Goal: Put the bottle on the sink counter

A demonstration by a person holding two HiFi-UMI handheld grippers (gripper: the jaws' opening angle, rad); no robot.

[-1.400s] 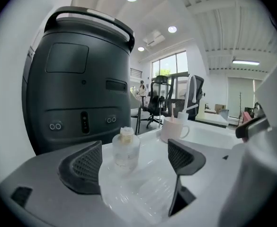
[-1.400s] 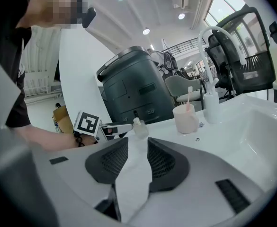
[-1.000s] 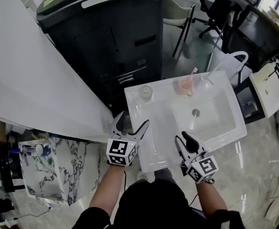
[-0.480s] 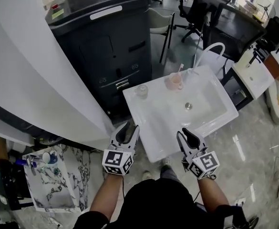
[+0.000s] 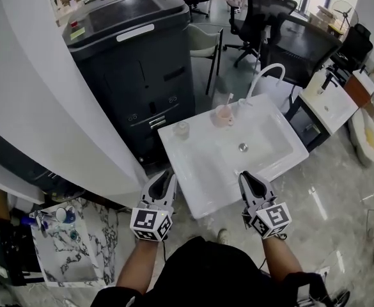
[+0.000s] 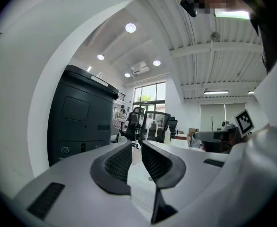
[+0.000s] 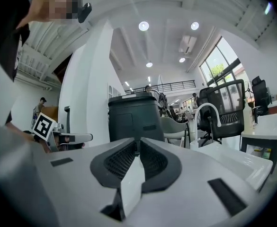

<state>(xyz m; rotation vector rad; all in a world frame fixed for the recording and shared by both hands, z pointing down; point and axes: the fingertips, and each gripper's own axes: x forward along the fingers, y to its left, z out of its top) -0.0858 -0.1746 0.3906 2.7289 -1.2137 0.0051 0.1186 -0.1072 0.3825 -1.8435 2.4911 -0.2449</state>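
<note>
The white sink counter [image 5: 196,168] stands in the middle of the head view, its basin drain [image 5: 242,147] to the right. A small clear bottle [image 5: 182,129] stands upright on the counter's back left. A pink cup [image 5: 223,115] holding a toothbrush stands by the curved white faucet [image 5: 263,75]. My left gripper [image 5: 167,173] hovers at the counter's near left edge, shut and empty [image 6: 136,143]. At the near right edge, my right gripper [image 5: 244,174] has jaws that are closing and almost together, with nothing between them [image 7: 138,141]. Neither gripper touches the bottle.
A tall dark grey machine [image 5: 135,50] stands right behind the counter. A curved white wall [image 5: 33,107] fills the left. A marble-patterned stand [image 5: 71,242] with toiletries sits at the lower left. Office chairs [image 5: 263,11] and a second white sink [image 5: 330,101] are farther off.
Both grippers' jaws have come together from wide open. Both grippers have drawn back from over the counter to its near edge. The bottle and cup stayed put.
</note>
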